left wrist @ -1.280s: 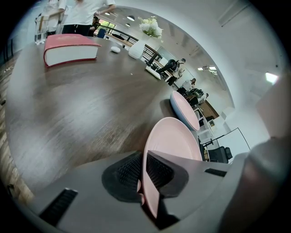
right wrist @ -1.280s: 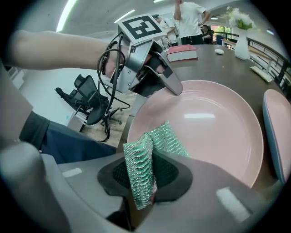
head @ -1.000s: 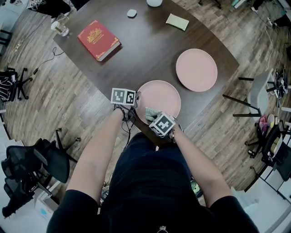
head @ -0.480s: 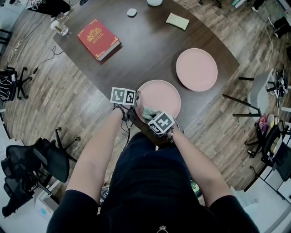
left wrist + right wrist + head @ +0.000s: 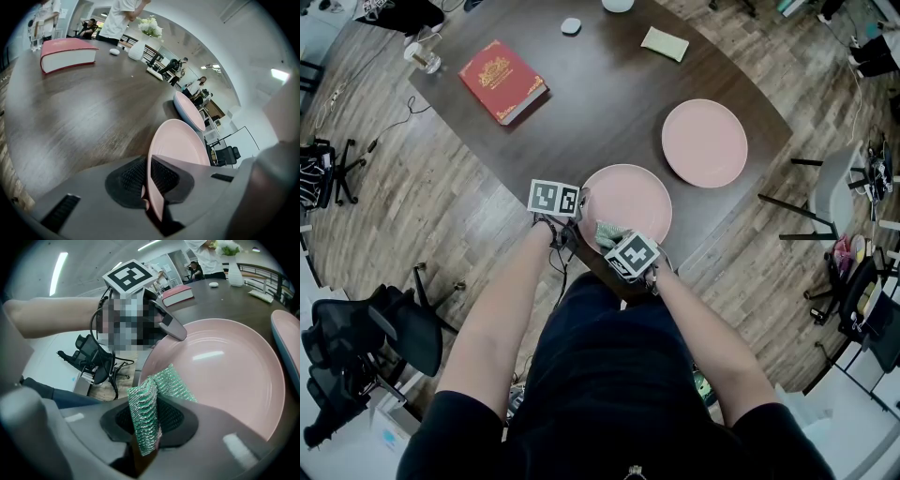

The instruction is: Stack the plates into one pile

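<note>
Left gripper (image 5: 149, 183) clamps rim of near plate (image 5: 180, 145); right gripper (image 5: 154, 427) pinches green scouring pad (image 5: 146, 411). Next, likely: lift onto far plate (image 5: 190, 110).

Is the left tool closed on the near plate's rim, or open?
Closed. In the left gripper view, the left tool has both pads pressed on the near plate at its rim.

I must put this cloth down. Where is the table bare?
The dark wooden table is bare between the red hardcover book and the far round pink plate. Crowded: the near pink plate, left gripper, right gripper.
</note>
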### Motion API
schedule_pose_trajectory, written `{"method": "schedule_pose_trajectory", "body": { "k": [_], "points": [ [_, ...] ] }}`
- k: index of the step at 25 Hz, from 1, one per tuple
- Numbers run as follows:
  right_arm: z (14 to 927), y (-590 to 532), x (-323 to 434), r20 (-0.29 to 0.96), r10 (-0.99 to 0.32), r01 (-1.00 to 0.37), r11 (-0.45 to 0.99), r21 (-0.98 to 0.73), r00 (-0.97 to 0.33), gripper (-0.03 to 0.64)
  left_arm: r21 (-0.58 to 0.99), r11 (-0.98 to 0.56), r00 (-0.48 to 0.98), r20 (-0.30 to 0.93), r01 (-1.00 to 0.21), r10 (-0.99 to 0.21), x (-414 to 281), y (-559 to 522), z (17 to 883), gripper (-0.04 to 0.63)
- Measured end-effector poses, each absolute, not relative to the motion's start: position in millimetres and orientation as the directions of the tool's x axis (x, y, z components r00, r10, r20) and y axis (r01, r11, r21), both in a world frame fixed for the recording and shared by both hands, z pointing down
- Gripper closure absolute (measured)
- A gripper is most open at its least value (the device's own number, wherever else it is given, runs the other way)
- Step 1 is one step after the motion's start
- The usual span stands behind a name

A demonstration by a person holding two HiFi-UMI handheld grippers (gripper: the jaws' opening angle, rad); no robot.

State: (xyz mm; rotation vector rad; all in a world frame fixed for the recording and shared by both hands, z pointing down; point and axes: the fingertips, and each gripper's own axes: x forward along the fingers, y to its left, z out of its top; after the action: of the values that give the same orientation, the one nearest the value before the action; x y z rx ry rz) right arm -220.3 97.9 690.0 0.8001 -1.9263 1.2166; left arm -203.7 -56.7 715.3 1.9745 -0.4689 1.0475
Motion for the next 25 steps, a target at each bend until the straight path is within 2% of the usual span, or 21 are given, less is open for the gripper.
{"method": "schedule_pose_trajectory", "body": {
  "k": [25],
  "points": [
    [703, 109, -157, 0.900, -0.119, -0.835, 0.440, -0.331, -0.419, 0.528, 0.513, -0.594, 0.593, 0.802, -0.619, 0.075, -204, -55, 716, 0.584]
  ]
}}
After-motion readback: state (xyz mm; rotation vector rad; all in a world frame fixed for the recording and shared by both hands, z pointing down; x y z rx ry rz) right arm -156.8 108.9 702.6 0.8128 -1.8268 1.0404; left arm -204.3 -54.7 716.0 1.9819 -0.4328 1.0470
